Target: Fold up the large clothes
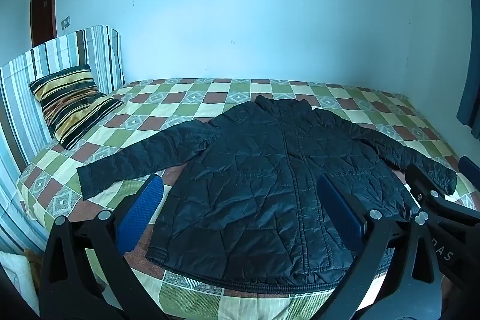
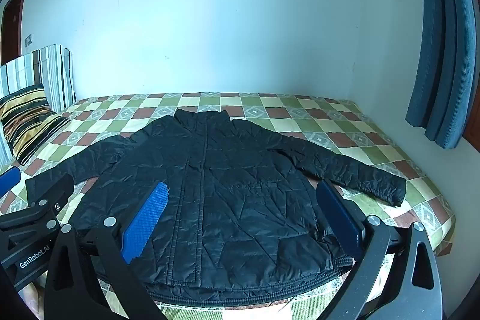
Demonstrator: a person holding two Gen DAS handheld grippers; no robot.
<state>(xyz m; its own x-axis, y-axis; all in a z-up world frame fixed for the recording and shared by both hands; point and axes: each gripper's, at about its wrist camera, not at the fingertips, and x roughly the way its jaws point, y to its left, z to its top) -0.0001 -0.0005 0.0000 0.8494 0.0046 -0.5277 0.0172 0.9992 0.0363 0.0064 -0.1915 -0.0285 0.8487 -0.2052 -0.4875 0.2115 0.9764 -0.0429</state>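
Note:
A black quilted jacket (image 1: 270,170) lies flat on the bed, front up and zipped, collar toward the far wall, both sleeves spread out to the sides. It also shows in the right wrist view (image 2: 222,194). My left gripper (image 1: 240,209) is open and empty, held above the jacket's near hem at its left half. My right gripper (image 2: 243,215) is open and empty, held above the near hem at its right half. The right gripper's body shows at the right edge of the left wrist view (image 1: 435,200); the left gripper's body shows at the left edge of the right wrist view (image 2: 36,218).
The bed has a checked green, cream and brown cover (image 1: 186,98). A striped pillow (image 1: 72,104) leans on a striped headboard (image 1: 45,59) at the left. A blue curtain (image 2: 441,50) hangs at the right. A pale wall runs along the far side.

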